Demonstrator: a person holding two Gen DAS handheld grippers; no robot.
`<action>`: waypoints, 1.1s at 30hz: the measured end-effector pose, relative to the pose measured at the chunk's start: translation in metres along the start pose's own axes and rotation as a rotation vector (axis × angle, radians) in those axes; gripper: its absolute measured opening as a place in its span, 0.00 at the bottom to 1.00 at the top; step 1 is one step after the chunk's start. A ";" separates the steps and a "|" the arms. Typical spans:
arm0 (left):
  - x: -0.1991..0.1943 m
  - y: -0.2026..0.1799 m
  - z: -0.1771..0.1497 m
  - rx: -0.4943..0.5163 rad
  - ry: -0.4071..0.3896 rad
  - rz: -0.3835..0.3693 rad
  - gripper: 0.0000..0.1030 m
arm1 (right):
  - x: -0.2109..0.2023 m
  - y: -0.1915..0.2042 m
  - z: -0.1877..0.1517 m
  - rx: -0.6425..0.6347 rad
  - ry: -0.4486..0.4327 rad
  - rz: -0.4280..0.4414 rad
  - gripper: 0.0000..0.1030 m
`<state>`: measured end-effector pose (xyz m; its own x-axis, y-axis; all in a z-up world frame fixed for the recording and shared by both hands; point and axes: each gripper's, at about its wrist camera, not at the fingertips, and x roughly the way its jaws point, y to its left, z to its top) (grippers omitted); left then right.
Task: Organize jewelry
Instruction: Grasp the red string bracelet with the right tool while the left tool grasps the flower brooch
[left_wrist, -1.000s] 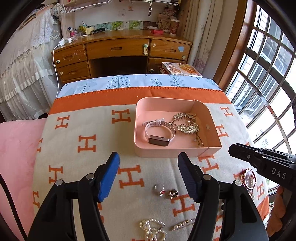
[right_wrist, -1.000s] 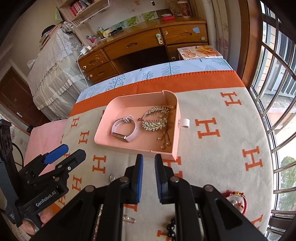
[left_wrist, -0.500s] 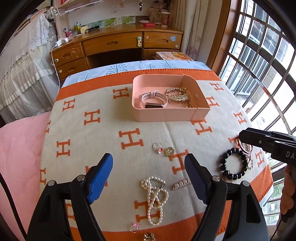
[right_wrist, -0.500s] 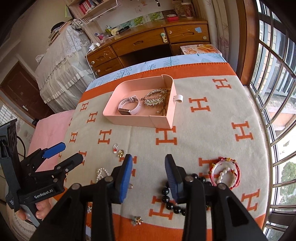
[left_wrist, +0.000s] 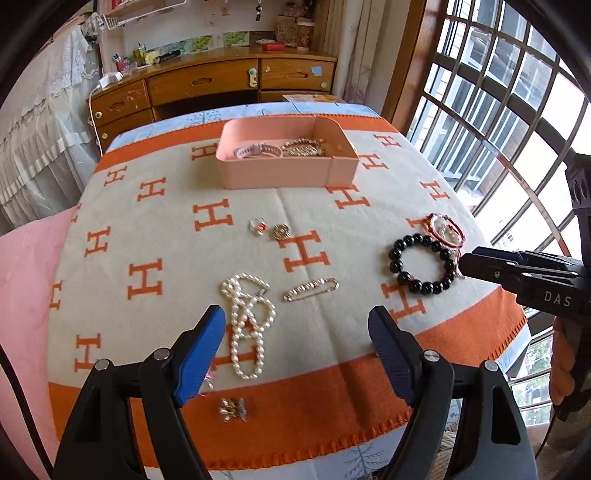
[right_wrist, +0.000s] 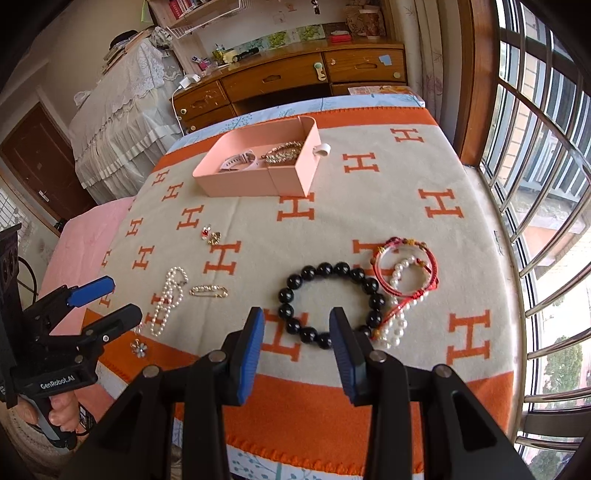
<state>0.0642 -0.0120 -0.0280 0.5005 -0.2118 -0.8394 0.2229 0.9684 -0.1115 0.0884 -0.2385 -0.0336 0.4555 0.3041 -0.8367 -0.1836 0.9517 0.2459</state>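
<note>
Jewelry scattered lower frame, pink tray now farther up.
Left gripper wide, right gripper newly part-open; both empty, over pearl necklace and black bracelet.

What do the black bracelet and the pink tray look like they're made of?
The black bracelet: glossy round beads with bright highlights, perhaps polished stone or glass; which one can't be told. The pink tray: smooth, matte, thin straight walls, probably plastic.

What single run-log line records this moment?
left gripper: open, empty | right gripper: open, just widened, empty | pink tray: watch, gold piece | black bead bracelet: on blanket
</note>
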 end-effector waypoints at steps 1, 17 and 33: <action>0.005 -0.006 -0.004 0.004 0.012 -0.011 0.76 | 0.003 -0.006 -0.003 0.011 0.015 0.000 0.36; 0.064 -0.073 -0.024 0.132 0.157 -0.045 0.70 | 0.016 -0.103 0.009 0.258 0.108 0.027 0.36; 0.074 -0.080 -0.020 0.137 0.189 -0.023 0.36 | 0.054 -0.127 0.052 0.258 0.152 0.006 0.20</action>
<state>0.0669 -0.1030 -0.0917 0.3316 -0.1931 -0.9234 0.3500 0.9342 -0.0697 0.1820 -0.3412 -0.0843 0.3154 0.3188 -0.8938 0.0504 0.9349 0.3512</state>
